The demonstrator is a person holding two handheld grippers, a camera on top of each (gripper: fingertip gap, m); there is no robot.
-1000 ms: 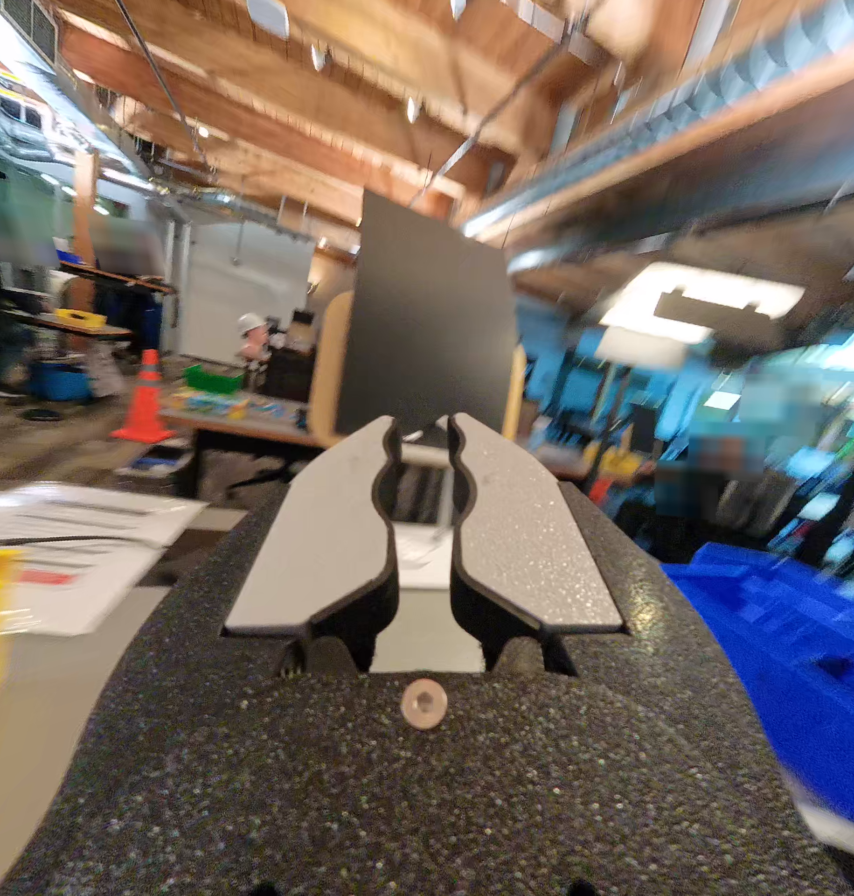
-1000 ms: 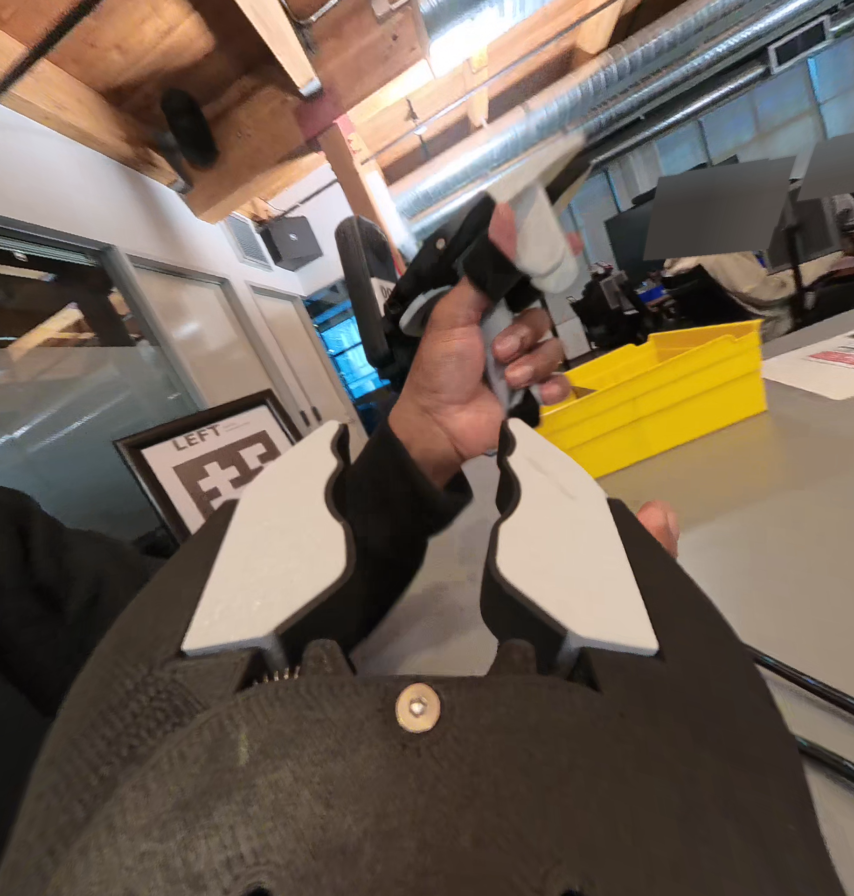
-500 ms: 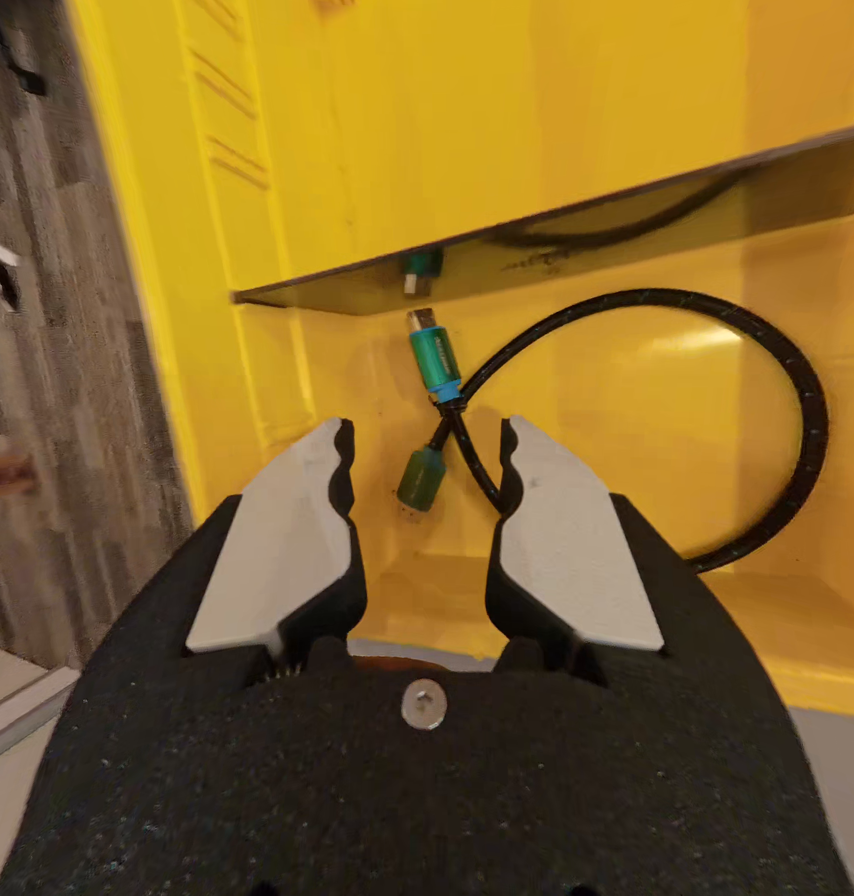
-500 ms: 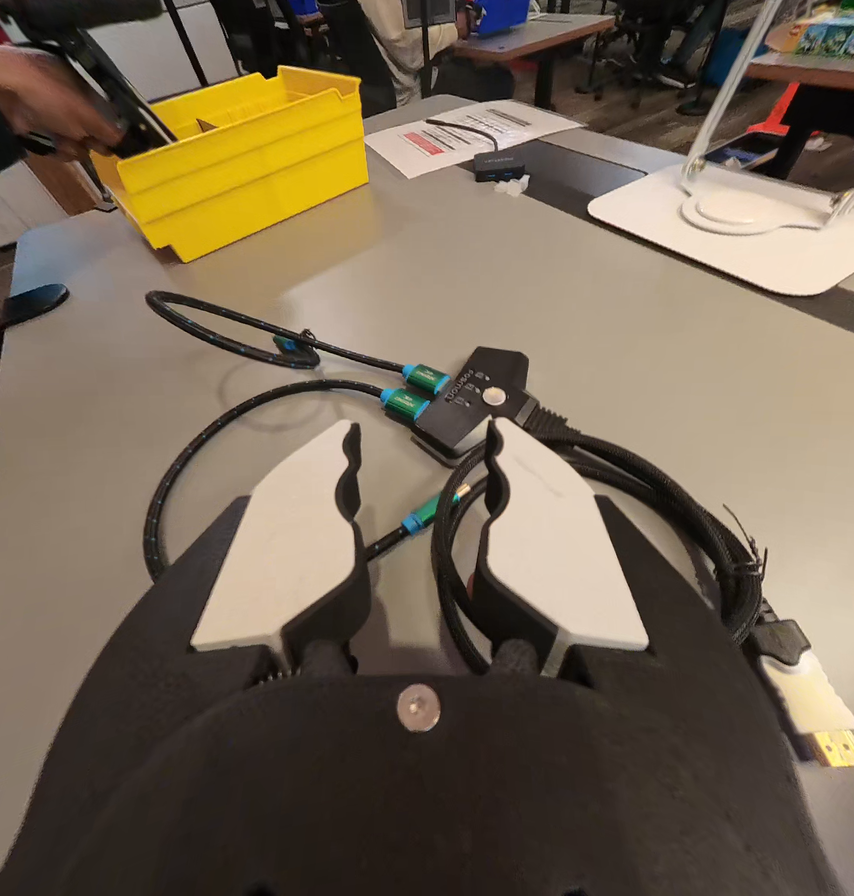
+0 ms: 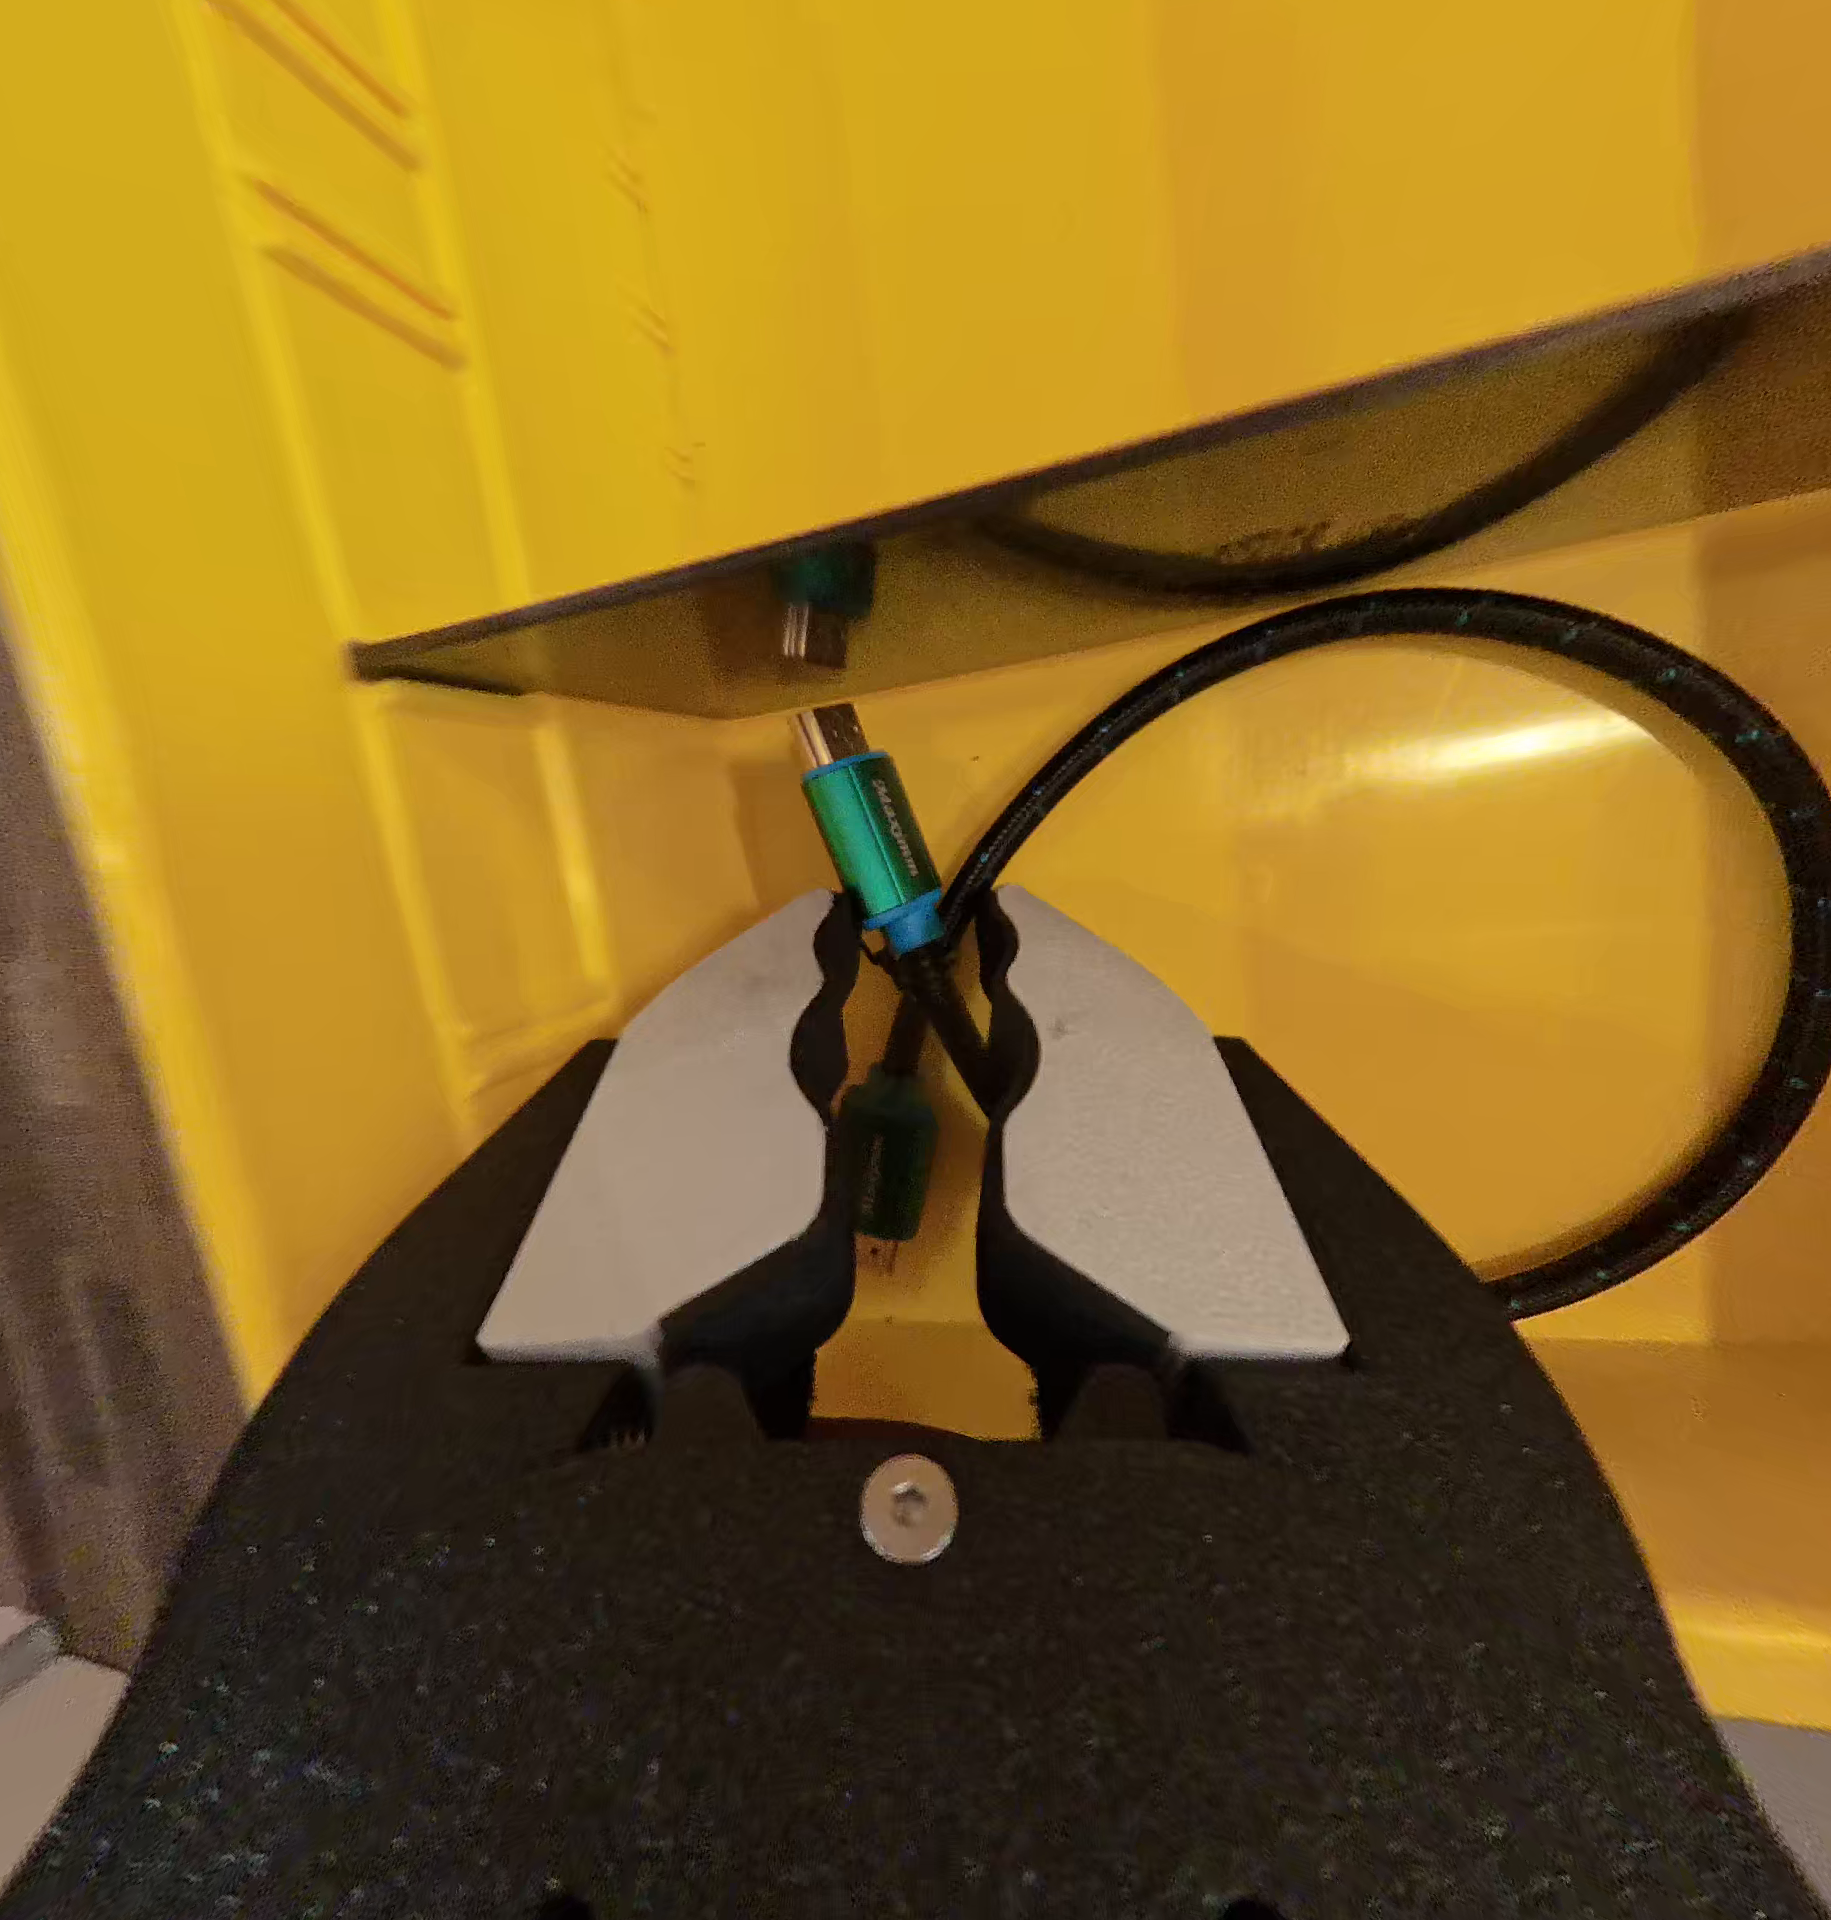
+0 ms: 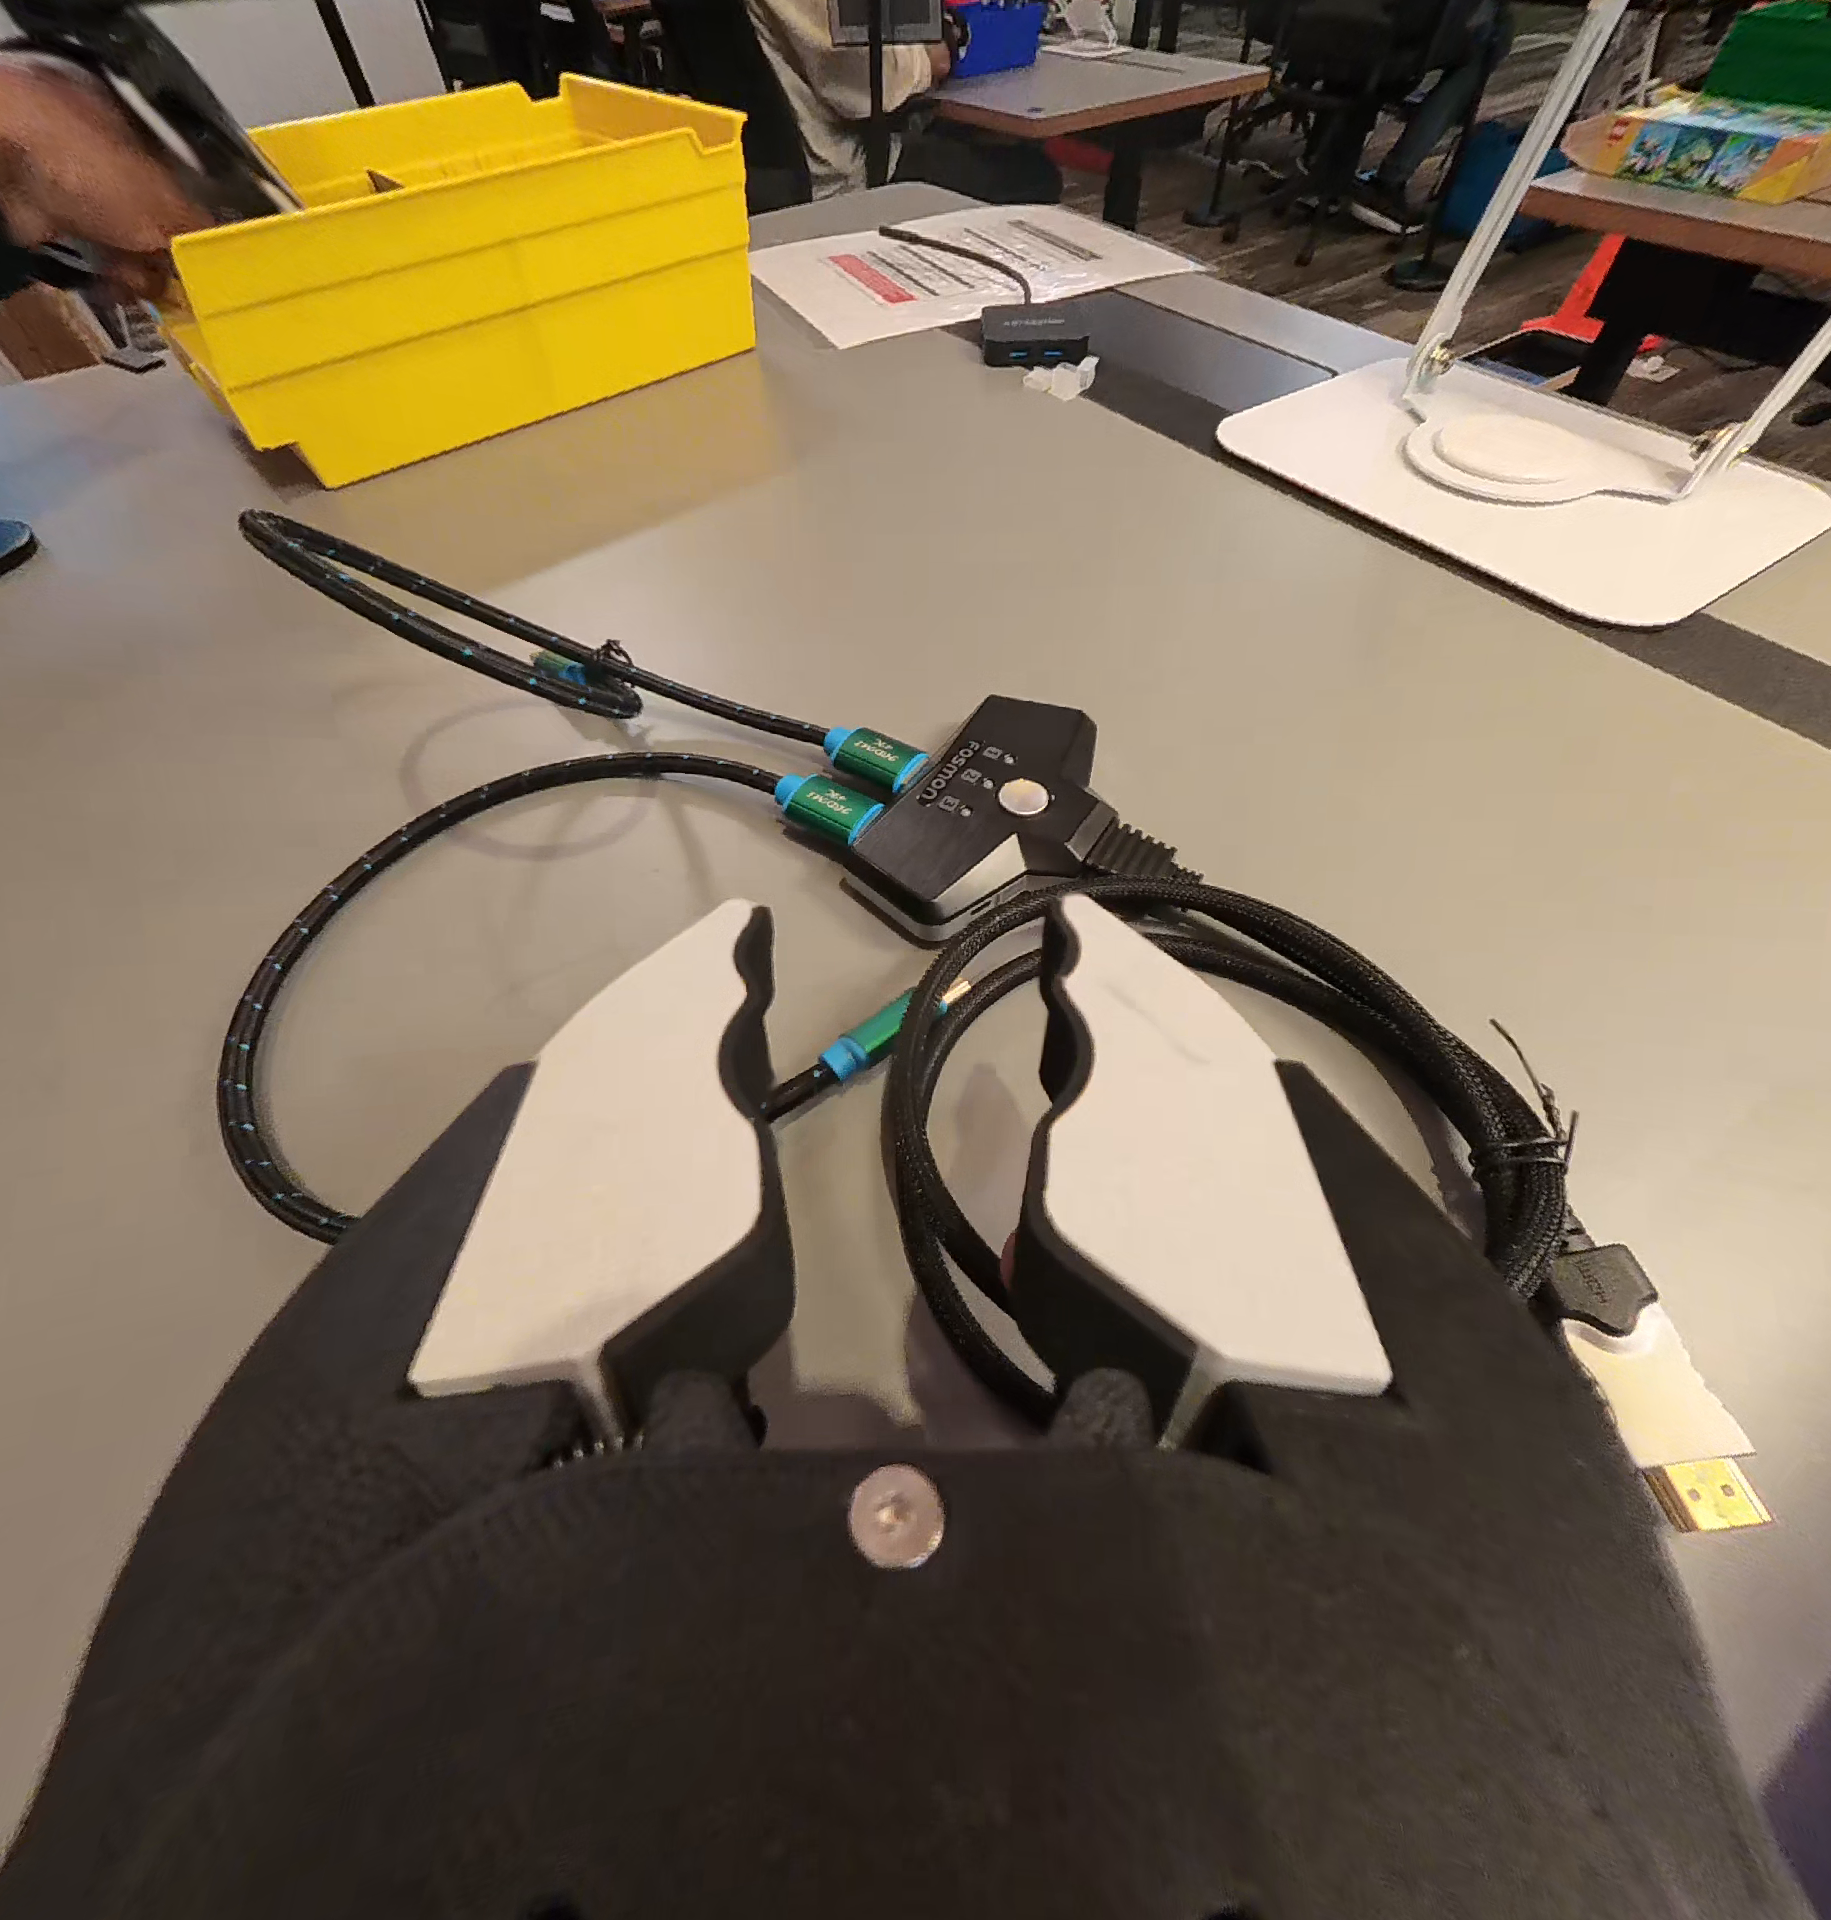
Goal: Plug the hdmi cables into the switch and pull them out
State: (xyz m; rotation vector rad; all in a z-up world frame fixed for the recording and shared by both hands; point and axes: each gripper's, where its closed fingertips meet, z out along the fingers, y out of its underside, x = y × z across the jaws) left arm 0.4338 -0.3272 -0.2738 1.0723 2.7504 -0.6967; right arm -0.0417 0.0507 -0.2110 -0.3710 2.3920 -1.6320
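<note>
Left tool (image 5: pixel 911 914): fingers narrowed around a looped black braided cable (image 5: pixel 1804 987) inside the yellow bin (image 5: pixel 1306 260). The tips sit just beside the cable where it crosses itself, below the blue collar of a green plug (image 5: pixel 869 831). Whether the pads actually clamp the cable, I cannot tell. That green plug points up toward a dark divider plate (image 5: pixel 1098 582), its metal end close to the plate's lower edge. The cable's second green plug (image 5: pixel 885 1164) lies between the two fingers, nearer the tool body.

Right tool (image 6: pixel 900 935): fingers apart, holding nothing, hovering over the grey worktop (image 6: pixel 1306 727). Between the fingers lies a loose green plug (image 6: pixel 875 1029) with a blue collar, unplugged, pointing toward the switch. A thicker black cable coil (image 6: pixel 1410 1039) passes under the right finger; its gold-tipped connector (image 6: pixel 1700 1507) rests on the worktop at the right.

Switch (image 6: pixel 994 810): black, just beyond the fingertips, with two green plugs (image 6: pixel 854 784) seated side by side in its left face. Their braided cables (image 6: pixel 267 1018) loop away to the left.

Farther off: the yellow bin (image 6: pixel 475 291) at the worktop's far left, with a blurred hand (image 6: pixel 59 156) at its edge; a paper sheet (image 6: pixel 952 260); a small black hub (image 6: pixel 1036 327); a white stand base (image 6: pixel 1513 488).
</note>
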